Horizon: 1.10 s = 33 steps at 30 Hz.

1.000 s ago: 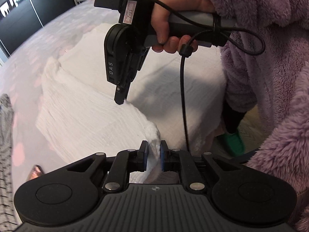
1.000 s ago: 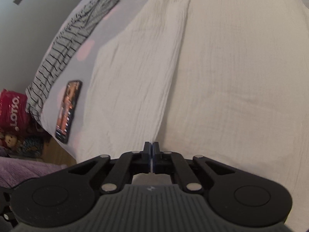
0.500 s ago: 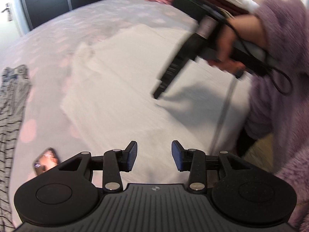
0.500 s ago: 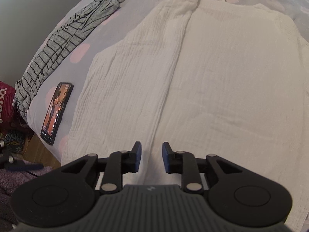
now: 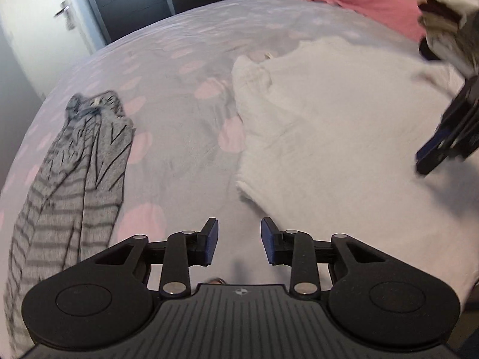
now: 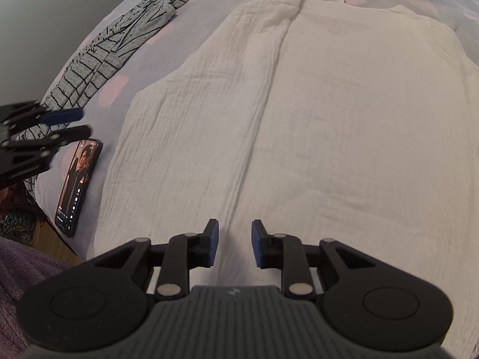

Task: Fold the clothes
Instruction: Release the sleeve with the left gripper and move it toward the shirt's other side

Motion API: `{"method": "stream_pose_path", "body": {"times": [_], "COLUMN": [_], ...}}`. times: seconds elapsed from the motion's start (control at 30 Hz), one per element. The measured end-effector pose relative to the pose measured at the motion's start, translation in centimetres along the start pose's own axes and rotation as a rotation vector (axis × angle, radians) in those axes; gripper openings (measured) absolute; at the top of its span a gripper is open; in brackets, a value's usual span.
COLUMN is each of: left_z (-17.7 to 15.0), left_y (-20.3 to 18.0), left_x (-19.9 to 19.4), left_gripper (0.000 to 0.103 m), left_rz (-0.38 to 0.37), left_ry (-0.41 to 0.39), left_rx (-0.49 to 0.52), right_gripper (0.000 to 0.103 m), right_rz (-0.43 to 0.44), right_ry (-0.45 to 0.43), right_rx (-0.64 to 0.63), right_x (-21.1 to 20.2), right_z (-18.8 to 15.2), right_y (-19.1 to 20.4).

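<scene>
My left gripper [image 5: 239, 240] hung over the bed [image 5: 185, 137] just off the white garment's [image 6: 329, 113] edge, its jaws closing with nothing between them. My right gripper [image 6: 235, 243] stood released above that garment, pads apart and gripping nothing. The garment lay spread flat on the bed, one side folded inward. A grey striped garment [image 5: 80, 173] and a phone [image 6: 78, 185] lay beside it.

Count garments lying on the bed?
2: a white crinkled cotton garment spread flat mid-bed, and a grey striped knit garment bunched along the bed's left edge. Others may lie outside view.
</scene>
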State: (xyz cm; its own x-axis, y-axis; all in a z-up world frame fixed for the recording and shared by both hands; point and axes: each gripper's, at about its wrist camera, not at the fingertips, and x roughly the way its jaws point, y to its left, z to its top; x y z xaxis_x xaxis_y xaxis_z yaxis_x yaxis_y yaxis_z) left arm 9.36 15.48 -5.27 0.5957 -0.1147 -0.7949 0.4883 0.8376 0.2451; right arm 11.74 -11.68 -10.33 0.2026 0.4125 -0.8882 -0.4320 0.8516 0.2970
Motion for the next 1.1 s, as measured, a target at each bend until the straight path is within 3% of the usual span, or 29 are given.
{"method": "stream_pose_path", "body": {"times": [0.07,0.17,0.27,0.4,0.63,0.9,1.0,1.1], "left_z": [-0.2,-0.1,0.4,1.3,2.7,3.0,3.0,2.9], "left_y": [0.8,1.2,0.5,0.8,1.6,1.0,1.5,2.7], "left_x": [1.4,2.5,2.8,2.8,3.7,5.3,5.6,5.6], "left_gripper": [0.029,0.029,0.029,0.029,0.029,0.029,0.007,0.007], "left_rz": [-0.006,-0.079,-0.125,-0.173,-0.207,-0.190,-0.175,-0.161], "left_ry": [-0.001,-0.021,-0.050,-0.089,-0.091,-0.032,-0.010,-0.006], "left_rx": [-0.003,-0.021,0.036,-0.014,-0.090,-0.088,-0.109,-0.161], "right_gripper": [0.027,0.027,0.028,0.028,0.032,0.034,0.034,0.032], "right_rz": [-0.003,0.008,0.014,0.029,0.047,0.052,0.051,0.051], "right_ry": [0.006,0.018,0.034,0.045,0.059,0.060,0.059,0.061], "right_rx": [-0.004,-0.008,-0.017,0.004,0.013,0.006,0.010,0.012], "right_x": [0.3,0.7,1.1,1.7,2.1,1.9,1.9,1.7], "right_z": [0.1,0.3,0.4,0.9,1.4,1.4,1.5,1.4], "right_y": [0.1,0.3,0.2,-0.1,0.1,0.3,0.3,0.3]}}
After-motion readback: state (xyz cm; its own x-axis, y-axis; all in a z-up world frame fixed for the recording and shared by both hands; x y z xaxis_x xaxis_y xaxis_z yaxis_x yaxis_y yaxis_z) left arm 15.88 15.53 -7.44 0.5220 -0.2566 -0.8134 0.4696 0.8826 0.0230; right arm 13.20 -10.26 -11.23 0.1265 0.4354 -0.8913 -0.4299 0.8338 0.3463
